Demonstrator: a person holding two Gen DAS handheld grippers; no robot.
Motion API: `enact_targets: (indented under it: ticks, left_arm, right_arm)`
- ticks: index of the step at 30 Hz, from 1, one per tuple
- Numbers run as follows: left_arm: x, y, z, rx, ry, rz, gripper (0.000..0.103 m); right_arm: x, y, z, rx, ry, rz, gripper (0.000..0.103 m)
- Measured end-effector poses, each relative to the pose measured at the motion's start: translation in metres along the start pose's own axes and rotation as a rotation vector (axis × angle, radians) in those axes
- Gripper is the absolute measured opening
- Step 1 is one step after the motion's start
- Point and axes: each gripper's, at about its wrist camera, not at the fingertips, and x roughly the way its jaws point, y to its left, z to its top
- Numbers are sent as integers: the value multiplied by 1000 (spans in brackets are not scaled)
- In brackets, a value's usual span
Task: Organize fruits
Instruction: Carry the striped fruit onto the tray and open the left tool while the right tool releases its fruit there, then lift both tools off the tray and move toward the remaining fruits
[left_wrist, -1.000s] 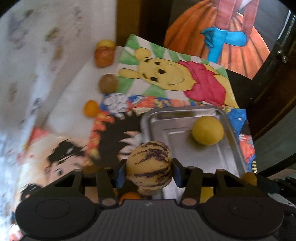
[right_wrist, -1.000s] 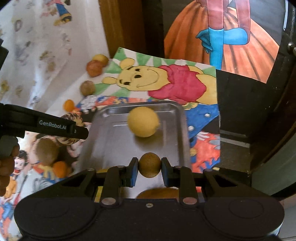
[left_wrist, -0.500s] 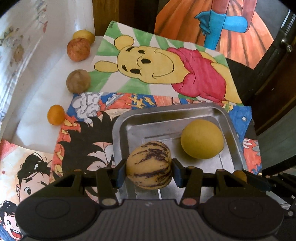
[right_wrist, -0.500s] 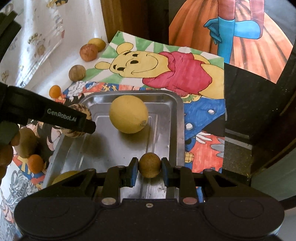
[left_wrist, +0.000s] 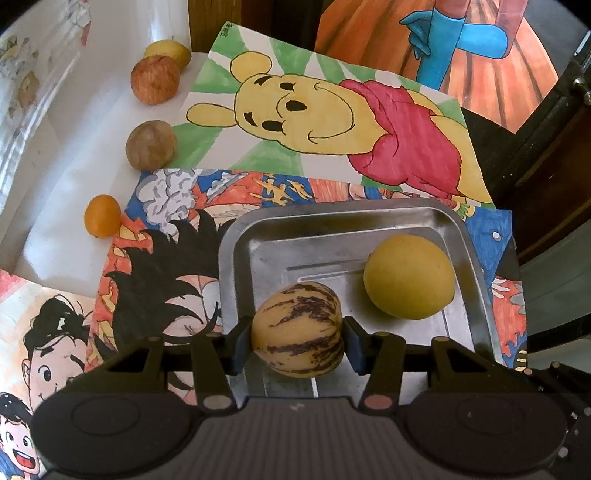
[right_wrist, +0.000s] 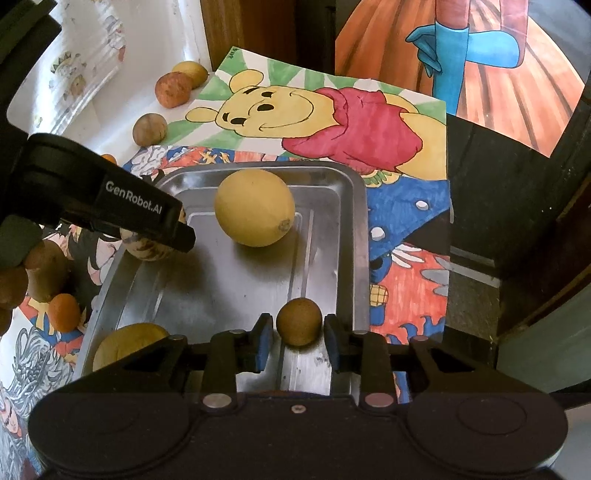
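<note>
Currently, the left gripper (left_wrist: 298, 345) pinches a striped yellow-and-purple fruit (left_wrist: 297, 328) over the near-left part of the metal tray (right_wrist: 360, 236), while the right gripper (right_wrist: 298, 341) is spread, with a gap on each side of a small brown fruit (right_wrist: 299, 320) resting on the tray floor. Every fruit here is round, so the striped one may roll into the large yellow fruit (right_wrist: 255, 206) if let go too high. Equally, pulling the right gripper back carelessly could knock the brown one across the smooth metal.

Cartoon drawings (left_wrist: 295, 122) cover the table, bearing a metal tray (left_wrist: 332, 221).
</note>
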Motion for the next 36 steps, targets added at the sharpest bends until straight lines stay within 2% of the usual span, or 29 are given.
enact_targets:
  ticks: [3,7,10,19,21,29,36]
  left_arm:
    - [-1,2,0,-12,3,-8,58]
    - [-11,4,-1,-18,-21,-16,70]
    - [-22,8,-4,-26,-39,-13,81]
    - [-63,34,-23,-56,-79,6,101]
    - [-74,40,-30,-51,-89,14,102]
    - [-113,73,-77,-20,-84,54,102]
    - [-132,103,-120,-29,9,85,102]
  right_arm:
    - [-7,0,-3,10,-3,-10,39]
    - [-22,2,-5,27,-22,-26,49]
    - [-37,3,-7,54,-37,-35,59]
    - [-85,14,-12,144,-76,-53,88]
    - [-96,18,-14,169,-82,-47,94]
    - [-127,42,-23,213,-55,-17,102]
    - [-131,60,-40,258,76,20,102]
